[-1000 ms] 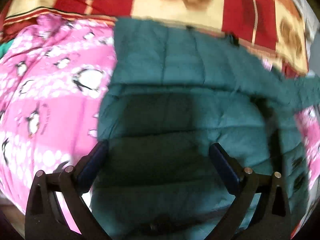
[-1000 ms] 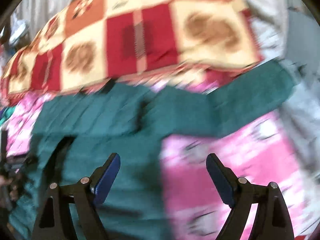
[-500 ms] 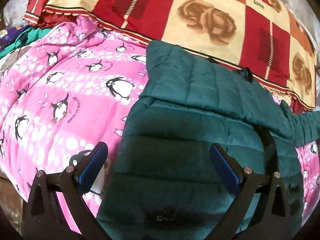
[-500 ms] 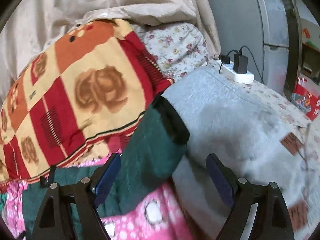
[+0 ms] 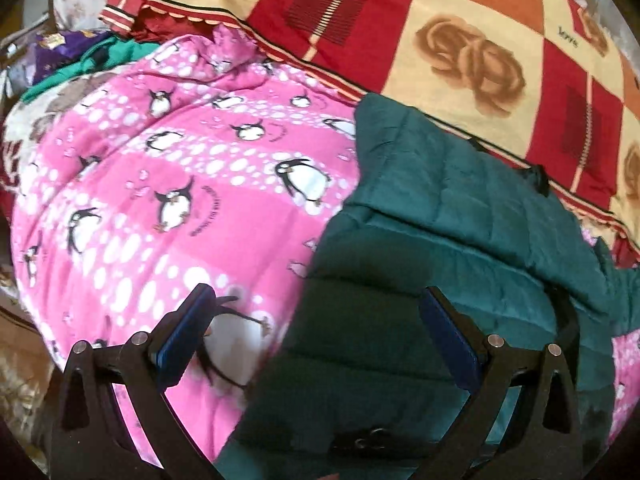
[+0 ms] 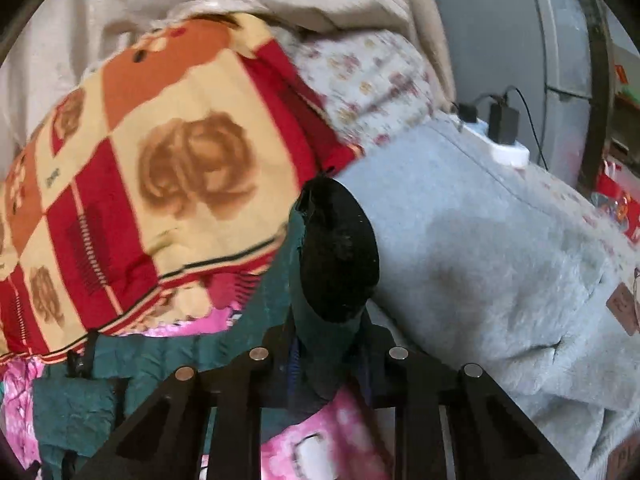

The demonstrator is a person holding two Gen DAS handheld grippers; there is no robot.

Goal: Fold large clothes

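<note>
Two grippers are working a green quilted jacket (image 5: 460, 216) that is lying spread across a pink penguin quilt (image 5: 180, 184), with its far edge touching a red-and-cream rose blanket (image 5: 460, 40).

On the left, the left gripper (image 5: 316, 340) is hovering over the jacket's near edge, where green padding is meeting pink quilt. If it closes here, one pad could be pinching quilt along with jacket, so the bedding would be lifting with the fold. Its jaws are standing wide apart and holding nothing; one blue pad is over the quilt, the other over the jacket body.

On the right, the right gripper (image 6: 326, 364) is closing on the jacket's sleeve (image 6: 320, 340) just behind its black cuff (image 6: 340, 252), which is poking out past the fingers beside a grey fleece blanket (image 6: 500, 260). The puffy, slick fabric is bunching between the pads, so the sleeve could be slipping out if pulled hard, or dragging the whole jacket askew while the other side is lying unheld. The jaws are nearly together, pinching the sleeve.
</note>
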